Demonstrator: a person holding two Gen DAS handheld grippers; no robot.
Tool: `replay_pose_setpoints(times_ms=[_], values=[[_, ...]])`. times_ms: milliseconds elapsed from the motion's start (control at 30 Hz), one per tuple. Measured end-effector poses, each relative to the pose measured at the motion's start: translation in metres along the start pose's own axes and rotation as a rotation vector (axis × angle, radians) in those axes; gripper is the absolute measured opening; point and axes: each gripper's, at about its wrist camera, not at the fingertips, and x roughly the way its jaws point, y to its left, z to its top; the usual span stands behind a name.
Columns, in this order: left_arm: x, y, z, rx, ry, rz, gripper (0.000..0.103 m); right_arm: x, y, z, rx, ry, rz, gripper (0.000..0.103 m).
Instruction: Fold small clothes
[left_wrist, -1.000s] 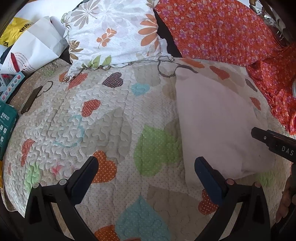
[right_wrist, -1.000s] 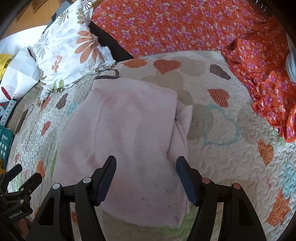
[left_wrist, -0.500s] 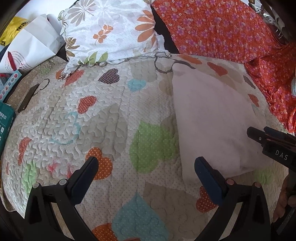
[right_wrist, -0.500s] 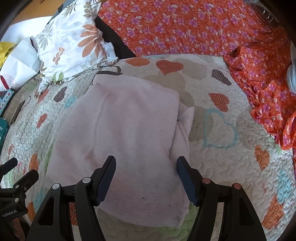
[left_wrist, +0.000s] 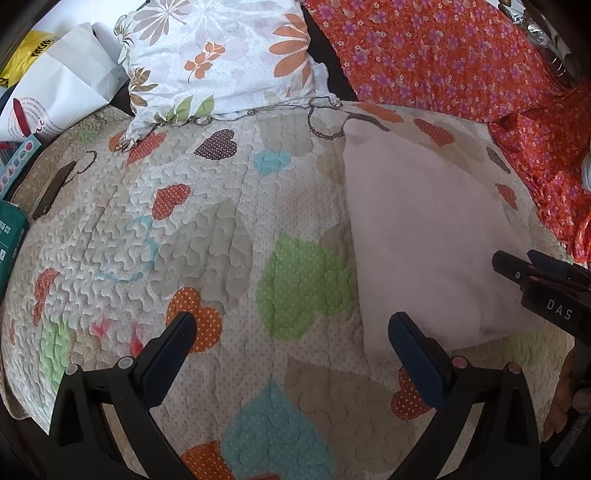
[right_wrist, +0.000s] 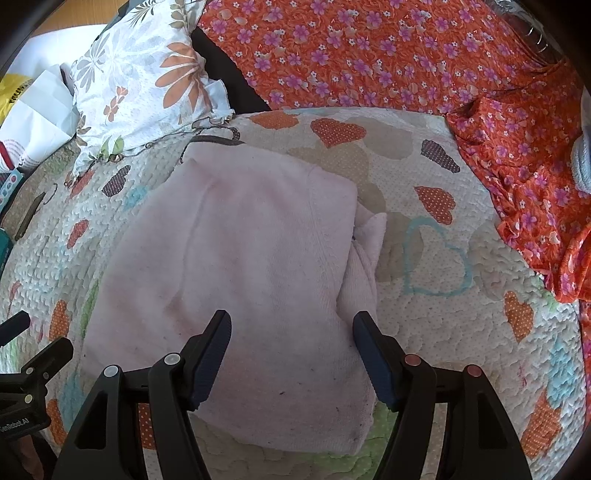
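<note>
Left wrist view: the left gripper (left_wrist: 291, 332) is seen with jaws spread wide, nothing between them, held over the heart-patterned quilt (left_wrist: 207, 236). The folded pale pink garment (left_wrist: 424, 240) is laid flat on the quilt to the right of this gripper, its near left corner just beside the right finger. The right gripper (left_wrist: 517, 266) is seen from the side at the right edge, over the garment's near right part; whether it is parted cannot be told from here. A floral pillow (left_wrist: 221, 55) is placed at the quilt's far edge, with orange floral fabric (left_wrist: 443, 55) to its right and a white paper bag (left_wrist: 62, 96) at far left. Right wrist view: the right gripper (right_wrist: 291, 347) is shown with jaws apart, empty, over the near edge of the pink garment (right_wrist: 258, 266), which is folded into a rough rectangle with a bunched fold sticking out along its right side. The left gripper (right_wrist: 26, 354) is partly seen at the lower left edge.
</note>
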Motion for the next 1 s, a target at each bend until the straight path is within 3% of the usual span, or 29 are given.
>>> replay_pose_setpoints(times_ms=[1000], values=[[0.0087, 0.0054, -0.0015, -0.031, 0.058, -0.042, 0.103, 0.0025, -0.0025, -0.0011, 0.006, 0.005, -0.011, 0.075]])
